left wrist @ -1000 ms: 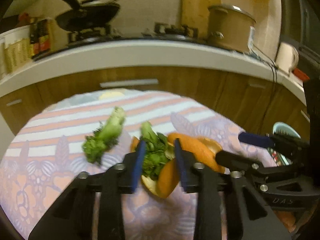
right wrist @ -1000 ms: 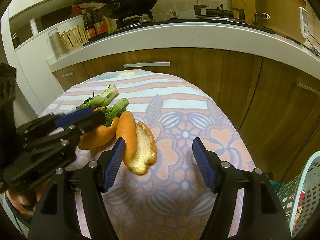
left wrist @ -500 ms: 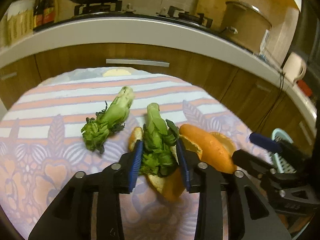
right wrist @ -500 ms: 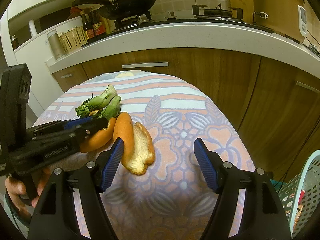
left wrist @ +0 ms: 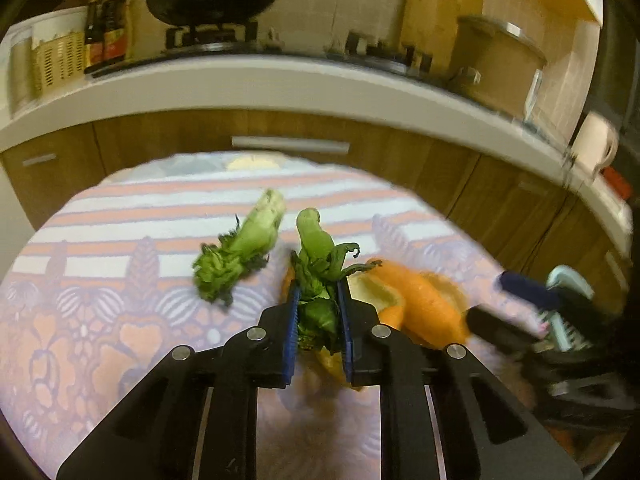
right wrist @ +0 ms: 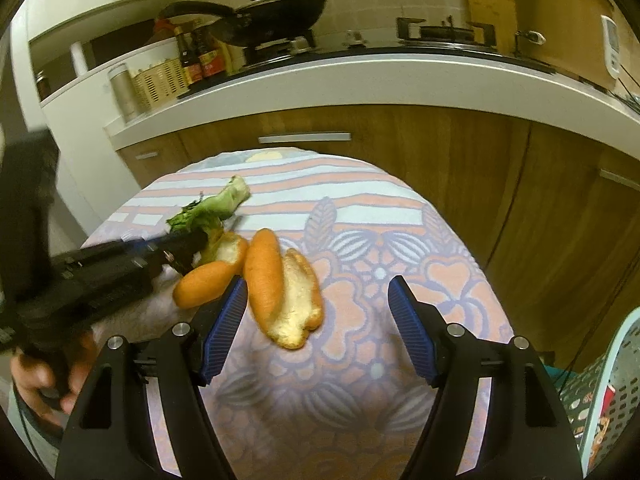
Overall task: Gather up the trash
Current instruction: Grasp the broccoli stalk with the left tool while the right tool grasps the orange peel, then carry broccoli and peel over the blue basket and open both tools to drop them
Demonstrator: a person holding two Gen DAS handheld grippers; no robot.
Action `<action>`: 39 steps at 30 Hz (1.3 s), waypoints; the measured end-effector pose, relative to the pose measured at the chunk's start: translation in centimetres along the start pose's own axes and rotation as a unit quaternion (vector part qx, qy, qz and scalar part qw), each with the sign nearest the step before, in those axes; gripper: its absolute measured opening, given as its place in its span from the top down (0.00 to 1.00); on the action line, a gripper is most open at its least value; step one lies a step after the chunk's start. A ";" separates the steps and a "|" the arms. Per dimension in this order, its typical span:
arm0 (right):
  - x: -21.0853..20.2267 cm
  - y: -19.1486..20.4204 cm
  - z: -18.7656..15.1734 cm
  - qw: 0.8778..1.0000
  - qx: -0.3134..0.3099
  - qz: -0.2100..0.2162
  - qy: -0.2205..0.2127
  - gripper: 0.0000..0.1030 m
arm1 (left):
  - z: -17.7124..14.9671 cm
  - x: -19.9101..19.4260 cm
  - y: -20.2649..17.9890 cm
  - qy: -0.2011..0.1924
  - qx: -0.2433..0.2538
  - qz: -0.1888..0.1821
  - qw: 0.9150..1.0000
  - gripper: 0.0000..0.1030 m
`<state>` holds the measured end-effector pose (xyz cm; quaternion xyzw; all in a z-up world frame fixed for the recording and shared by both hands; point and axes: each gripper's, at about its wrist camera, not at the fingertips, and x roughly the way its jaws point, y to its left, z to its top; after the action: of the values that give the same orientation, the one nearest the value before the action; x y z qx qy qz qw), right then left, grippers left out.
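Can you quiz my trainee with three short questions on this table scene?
1. True or false: the left gripper's closing jaws have the leafy green vegetable stalk between them.
2. How many curved orange peel pieces lie on the patterned tablecloth: A two, B three, C five?
3. Fill in: the right gripper holds ____.

Key: 1 true. 2 B. 3 nothing; its jaws are wide open.

I count 2 veg stalks, one lying on the table (left wrist: 120,216) (stalk (left wrist: 244,250)), the other up front (left wrist: 318,256). Orange peel: 2 pcs, one big (right wrist: 280,286), one smaller (right wrist: 212,274). Also 2 tongs, left (left wrist: 318,308) and right (right wrist: 316,300), plus 1 basket (right wrist: 608,384).
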<state>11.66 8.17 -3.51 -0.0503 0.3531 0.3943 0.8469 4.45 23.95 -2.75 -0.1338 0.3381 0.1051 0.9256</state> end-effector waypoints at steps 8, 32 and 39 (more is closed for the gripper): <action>2.1 2.5 -0.1 0.997 -0.059 -0.015 0.048 0.30 | -2.2 -5.9 0.5 -0.047 -0.028 0.010 0.998 0.85; -5.7 -2.0 -2.3 0.999 -0.001 -0.045 -0.006 0.77 | -4.3 -9.5 -5.1 -0.056 -0.015 -0.068 0.996 0.85; -12.6 -8.1 -3.7 0.994 0.057 -0.089 -0.038 0.77 | -3.8 -8.0 -11.8 -0.044 0.014 -0.121 0.992 0.85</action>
<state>9.74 -6.67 0.19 -0.0182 0.3369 0.2986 0.8927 -0.42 10.85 1.76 -0.1562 0.2794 -0.0066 0.9474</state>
